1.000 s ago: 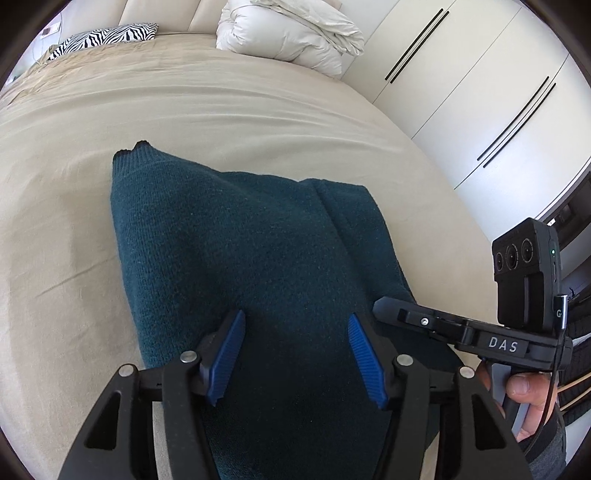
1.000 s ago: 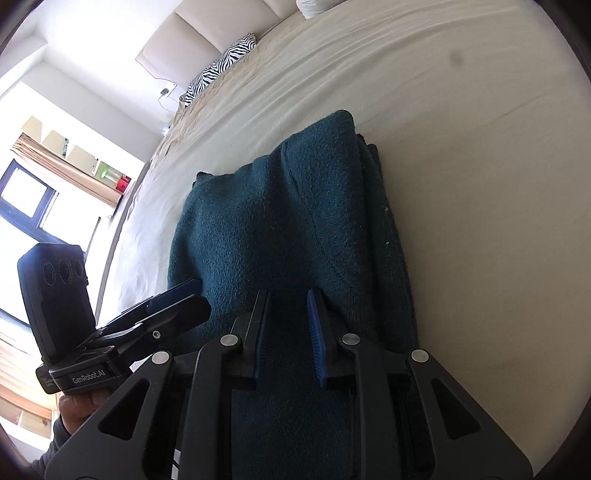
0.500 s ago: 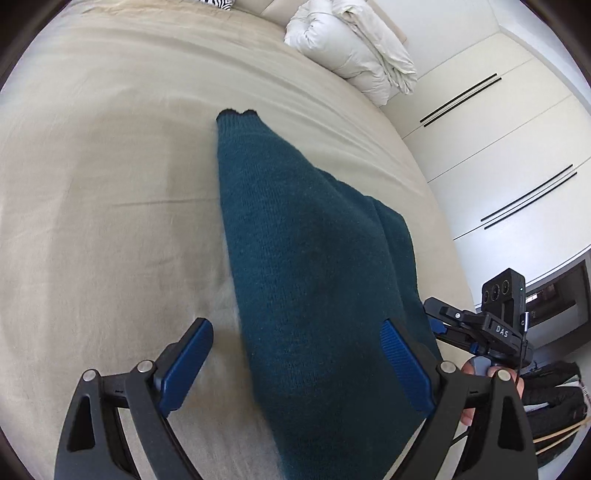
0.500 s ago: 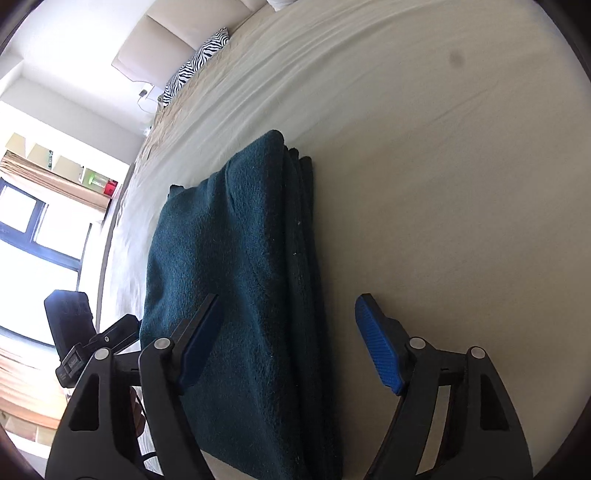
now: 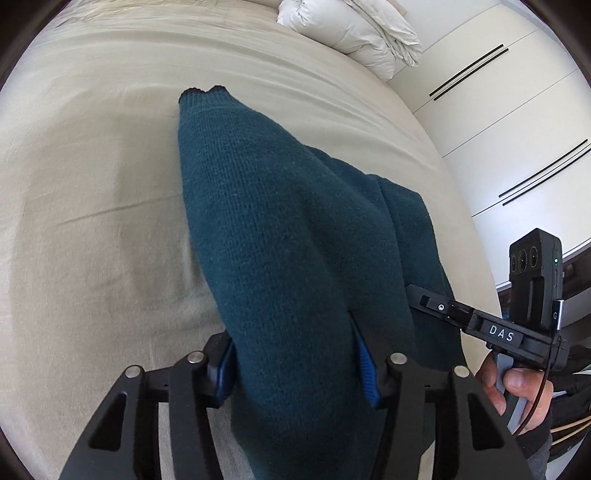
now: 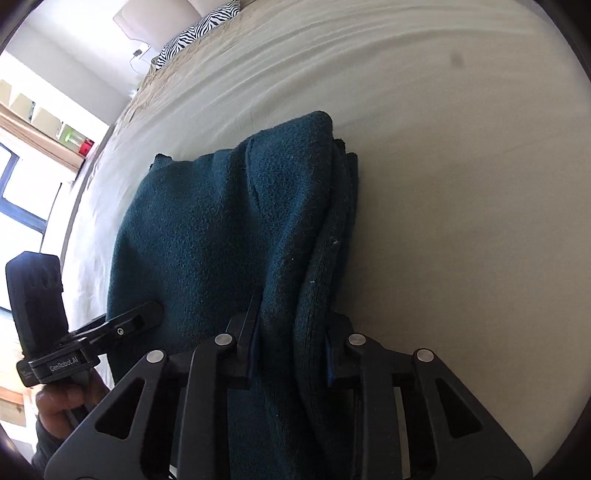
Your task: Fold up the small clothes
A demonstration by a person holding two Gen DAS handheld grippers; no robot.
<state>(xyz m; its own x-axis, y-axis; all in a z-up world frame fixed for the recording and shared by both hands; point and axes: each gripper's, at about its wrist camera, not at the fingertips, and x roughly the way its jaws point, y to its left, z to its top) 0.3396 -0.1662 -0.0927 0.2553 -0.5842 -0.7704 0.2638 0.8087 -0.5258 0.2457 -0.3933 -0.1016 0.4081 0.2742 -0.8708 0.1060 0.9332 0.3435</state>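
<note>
Both grippers have just closed on the near edge of a folded teal sweater [image 5: 280, 236]. The left gripper [image 5: 295, 365] pinches a thick bunch of knit between its blue pads, while the right gripper [image 6: 291, 350] clamps the stacked layers at the sweater's right side. The sweater lies on a beige bed [image 5: 92, 206], its ribbed end pointing far. A white duvet [image 5: 354, 33] sits at the bed's far right corner, a zebra pillow [image 6: 199, 33] far left.

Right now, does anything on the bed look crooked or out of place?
Nothing odd. The teal sweater is bunched only where the left gripper and right gripper, jaws just closed, pinch it. The bed sheet has ordinary wrinkles.
</note>
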